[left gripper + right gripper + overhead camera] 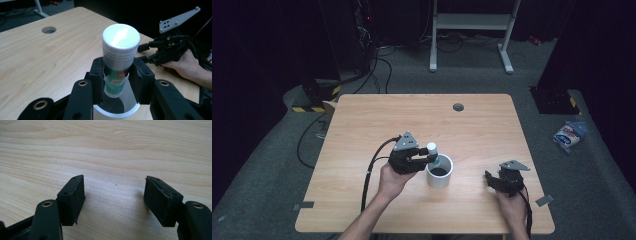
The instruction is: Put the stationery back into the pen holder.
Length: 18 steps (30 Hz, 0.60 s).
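A small bottle [432, 150] with a white cap and a green label stands upright between the pads of my left gripper [428, 159], which is shut on it. In the left gripper view the bottle [120, 50] has its lower end just inside the mouth of a white cylindrical cup [117, 113], and my left gripper [117, 77] clamps its label. The cup [439, 182] stands on the wooden table [362, 130], right of my left hand. My right gripper [492, 180] rests low near the table's front right, open, nothing between its pads [115, 195].
A round cable hole [458, 107] sits near the table's far edge. On the floor lie cables at the left, a white and blue packet [569, 136] at the right, and a white frame [472, 30] stands behind the table.
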Each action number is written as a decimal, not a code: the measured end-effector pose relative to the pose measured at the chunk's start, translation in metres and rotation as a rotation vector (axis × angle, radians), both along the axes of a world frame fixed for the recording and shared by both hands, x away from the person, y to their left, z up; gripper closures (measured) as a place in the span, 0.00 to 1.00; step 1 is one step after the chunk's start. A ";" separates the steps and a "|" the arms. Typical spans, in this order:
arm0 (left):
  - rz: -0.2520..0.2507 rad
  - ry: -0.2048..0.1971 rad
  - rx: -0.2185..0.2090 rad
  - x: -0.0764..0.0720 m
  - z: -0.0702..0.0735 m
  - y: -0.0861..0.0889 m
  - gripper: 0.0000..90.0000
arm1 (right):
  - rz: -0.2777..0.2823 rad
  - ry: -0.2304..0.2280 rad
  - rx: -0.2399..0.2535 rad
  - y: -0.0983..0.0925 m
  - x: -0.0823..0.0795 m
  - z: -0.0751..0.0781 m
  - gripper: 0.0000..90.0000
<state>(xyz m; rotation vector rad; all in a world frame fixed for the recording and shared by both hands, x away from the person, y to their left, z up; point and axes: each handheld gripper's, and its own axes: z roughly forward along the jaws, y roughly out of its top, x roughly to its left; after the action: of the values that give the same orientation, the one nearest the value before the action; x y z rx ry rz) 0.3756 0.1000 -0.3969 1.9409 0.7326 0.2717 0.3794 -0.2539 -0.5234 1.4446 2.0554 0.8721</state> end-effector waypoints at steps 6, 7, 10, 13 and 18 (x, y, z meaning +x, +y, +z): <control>0.010 -0.004 0.013 0.004 -0.008 -0.009 0.73 | -0.002 0.002 0.002 0.000 0.000 0.000 0.37; 0.010 -0.004 0.013 0.004 -0.008 -0.009 0.73 | -0.002 0.002 0.002 0.000 0.000 0.000 0.37; 0.007 0.000 0.014 0.006 -0.012 -0.013 0.72 | 0.000 0.002 0.001 0.000 0.000 0.000 0.36; 0.003 -0.005 0.036 0.006 -0.015 -0.017 0.72 | 0.001 0.001 0.001 0.000 0.000 0.000 0.36; 0.003 -0.024 0.062 0.003 -0.020 -0.020 0.72 | 0.001 0.001 0.000 0.000 0.000 0.000 0.36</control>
<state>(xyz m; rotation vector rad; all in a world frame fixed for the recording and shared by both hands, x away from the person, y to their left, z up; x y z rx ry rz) 0.3789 0.0799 -0.4164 1.9919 0.7192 0.3228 0.3795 -0.2539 -0.5234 1.4442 2.0574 0.8725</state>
